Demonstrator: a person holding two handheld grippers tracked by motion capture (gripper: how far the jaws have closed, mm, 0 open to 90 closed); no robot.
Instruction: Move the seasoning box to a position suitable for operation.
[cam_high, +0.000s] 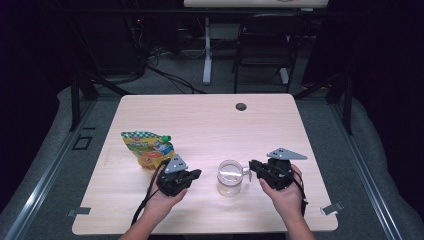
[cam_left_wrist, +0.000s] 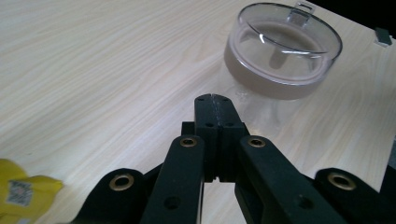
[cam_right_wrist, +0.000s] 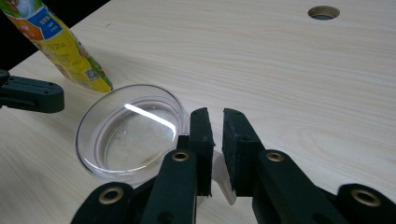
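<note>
1. The right hand-held gripper (cam_right_wrist: 215, 116) grasps the handle tab of the clear cup (cam_right_wrist: 133, 133), jaws either side of it.
2. The left hand-held gripper (cam_left_wrist: 212, 100) is clenched on nothing, pointing at the cup just beside it.
3. The cup stands upright near the worktop's (cam_high: 210, 120) near edge, between both.
4. A yellow pouch (cam_high: 147, 147) lies left.

Wide bare table (cam_high: 210, 125) beyond; between left gripper (cam_high: 192, 175) and right gripper (cam_high: 253, 167), clear cup (cam_high: 229, 177) blocking passage; yellow pouch (cam_high: 147, 147) crowding left side.
</note>
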